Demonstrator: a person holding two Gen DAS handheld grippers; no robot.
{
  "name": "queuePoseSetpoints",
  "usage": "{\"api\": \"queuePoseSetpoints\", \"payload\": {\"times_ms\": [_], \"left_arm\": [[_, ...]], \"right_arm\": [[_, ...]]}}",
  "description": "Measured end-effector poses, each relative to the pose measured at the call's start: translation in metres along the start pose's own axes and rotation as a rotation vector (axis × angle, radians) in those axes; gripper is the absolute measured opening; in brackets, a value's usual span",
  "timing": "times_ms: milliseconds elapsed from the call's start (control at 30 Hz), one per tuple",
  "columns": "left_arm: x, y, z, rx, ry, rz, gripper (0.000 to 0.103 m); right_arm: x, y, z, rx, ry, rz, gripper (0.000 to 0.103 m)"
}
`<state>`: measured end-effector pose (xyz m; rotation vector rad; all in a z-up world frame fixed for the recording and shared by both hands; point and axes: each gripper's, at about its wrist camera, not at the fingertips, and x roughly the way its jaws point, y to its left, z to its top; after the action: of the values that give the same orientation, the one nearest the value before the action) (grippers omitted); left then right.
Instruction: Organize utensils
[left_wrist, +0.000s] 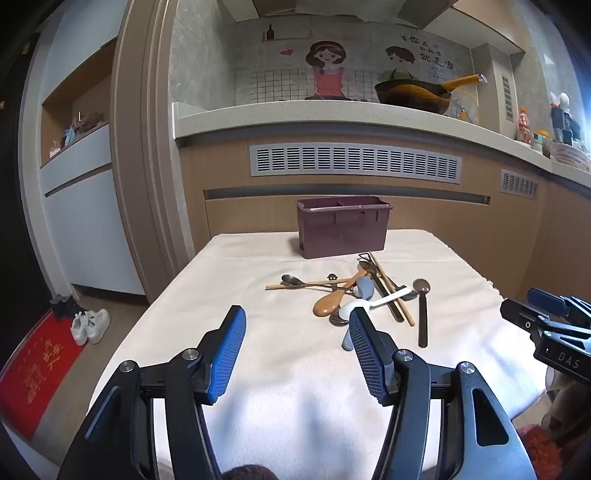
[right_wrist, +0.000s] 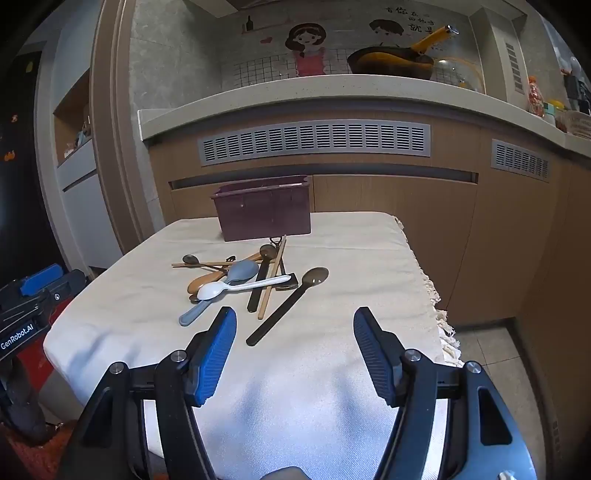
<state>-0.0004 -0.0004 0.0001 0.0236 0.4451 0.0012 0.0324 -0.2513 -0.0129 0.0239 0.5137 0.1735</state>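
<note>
The left gripper (left_wrist: 297, 319) hovers wide open and empty over the cloth-covered table (left_wrist: 258, 369). The utensils (left_wrist: 354, 295) lie heaped mid-table, just before the purple caddy (left_wrist: 343, 227). The right gripper (right_wrist: 295, 321) likewise gapes, holding nothing.

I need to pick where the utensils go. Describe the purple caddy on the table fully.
The purple caddy is a rectangular, open-topped bin that looks like matte plastic, with a rim lip, raised ribs on its front wall and an inner divider at the top. It stands upright at the far end of the cloth-covered table, just behind the utensil pile. No utensil shows above its rim. Neither gripper touches it.
</note>
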Motion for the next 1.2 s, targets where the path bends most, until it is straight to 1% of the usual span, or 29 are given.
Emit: {"api": "queuePoseSetpoints", "payload": {"times_ms": [267,300,1200], "left_arm": [[-0.0011,0.0000,0.0004,-0.003,-0.001,0.001,0.059],[-0.0013,-0.0001,0.0005,-0.003,0.000,0.001,0.059],[-0.0020,-0.0001,-0.0005,-0.006,0.005,-0.002,0.059]], "right_arm": [[-0.0004,0.0029,0.0006,0.013,-0.005,0.006,0.064],[0.0047,0.0079,0.0029,-0.008,-0.001,0.011,0.064],[0.0063,0.0028,0.0004,0.000,0.017,0.013,0.064]]}}
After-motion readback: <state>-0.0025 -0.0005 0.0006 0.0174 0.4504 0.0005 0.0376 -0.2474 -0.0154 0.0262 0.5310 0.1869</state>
